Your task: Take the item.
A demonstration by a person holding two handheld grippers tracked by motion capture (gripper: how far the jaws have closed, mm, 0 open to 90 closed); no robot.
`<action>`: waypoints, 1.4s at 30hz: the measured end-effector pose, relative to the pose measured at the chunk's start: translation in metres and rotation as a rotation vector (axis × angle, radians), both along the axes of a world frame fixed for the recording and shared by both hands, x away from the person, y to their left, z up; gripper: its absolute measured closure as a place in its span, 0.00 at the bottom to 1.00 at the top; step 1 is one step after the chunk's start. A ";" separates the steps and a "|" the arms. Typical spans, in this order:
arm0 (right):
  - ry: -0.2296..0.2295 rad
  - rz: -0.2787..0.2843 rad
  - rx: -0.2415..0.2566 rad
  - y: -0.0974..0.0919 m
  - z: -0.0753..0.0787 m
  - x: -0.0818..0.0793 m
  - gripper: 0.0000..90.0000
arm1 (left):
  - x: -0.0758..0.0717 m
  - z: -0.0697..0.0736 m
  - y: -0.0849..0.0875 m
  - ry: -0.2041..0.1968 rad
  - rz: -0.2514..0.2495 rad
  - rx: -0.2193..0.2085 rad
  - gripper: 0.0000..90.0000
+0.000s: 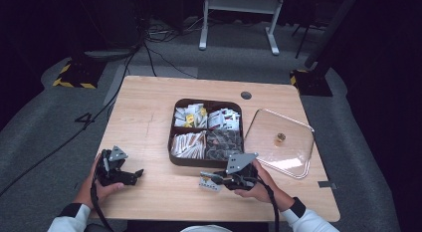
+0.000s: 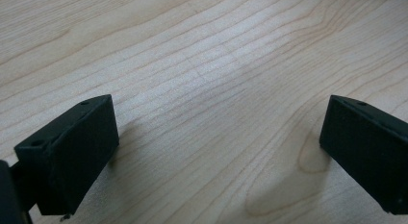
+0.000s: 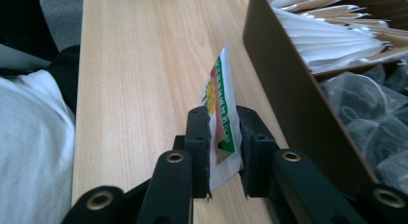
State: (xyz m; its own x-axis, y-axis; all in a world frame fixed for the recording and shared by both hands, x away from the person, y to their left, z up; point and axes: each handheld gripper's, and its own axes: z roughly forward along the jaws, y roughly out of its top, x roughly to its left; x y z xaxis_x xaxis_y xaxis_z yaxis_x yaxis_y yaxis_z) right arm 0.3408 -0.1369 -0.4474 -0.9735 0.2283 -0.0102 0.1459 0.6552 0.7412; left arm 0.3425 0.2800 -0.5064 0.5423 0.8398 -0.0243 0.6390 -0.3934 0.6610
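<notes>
Dark room, wooden table (image 1: 149, 122) | our right claw (image 3: 225, 152) at lower centre, jaws slackened around an upright sachet (image 3: 222, 108), likely releasing it beside the divided tray (image 1: 171, 142) | left claw (image 1: 130, 174) spread wide, idle lower left.

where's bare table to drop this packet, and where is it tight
Bare wood runs left of the brown tray, out to the left tongs, and along the near edge between both hands. The far strip behind the tray is free too. It is tight right of the tray, where the clear lid lies. The packet sits between the right tongs.
</notes>
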 end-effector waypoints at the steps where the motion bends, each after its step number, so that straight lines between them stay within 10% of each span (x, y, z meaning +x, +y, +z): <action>1: -0.007 -0.005 -0.003 -0.001 0.000 0.001 0.81 | 0.000 0.000 0.000 0.001 0.000 0.000 0.00; 23: -0.095 -0.145 0.053 -0.030 0.022 0.016 0.44 | 0.000 0.000 0.000 0.000 0.000 0.000 0.00; 42: -0.159 -0.320 0.075 -0.071 0.039 0.037 0.33 | 0.000 0.000 0.000 0.000 0.000 0.000 0.00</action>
State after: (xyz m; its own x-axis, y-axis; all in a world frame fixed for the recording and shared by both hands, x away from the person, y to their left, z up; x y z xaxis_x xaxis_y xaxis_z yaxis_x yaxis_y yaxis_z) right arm 0.3773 -0.2081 -0.4080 -0.8402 0.5270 -0.1277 0.2136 0.5382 0.8153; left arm 0.3425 0.2800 -0.5063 0.5425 0.8397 -0.0243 0.6389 -0.3937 0.6609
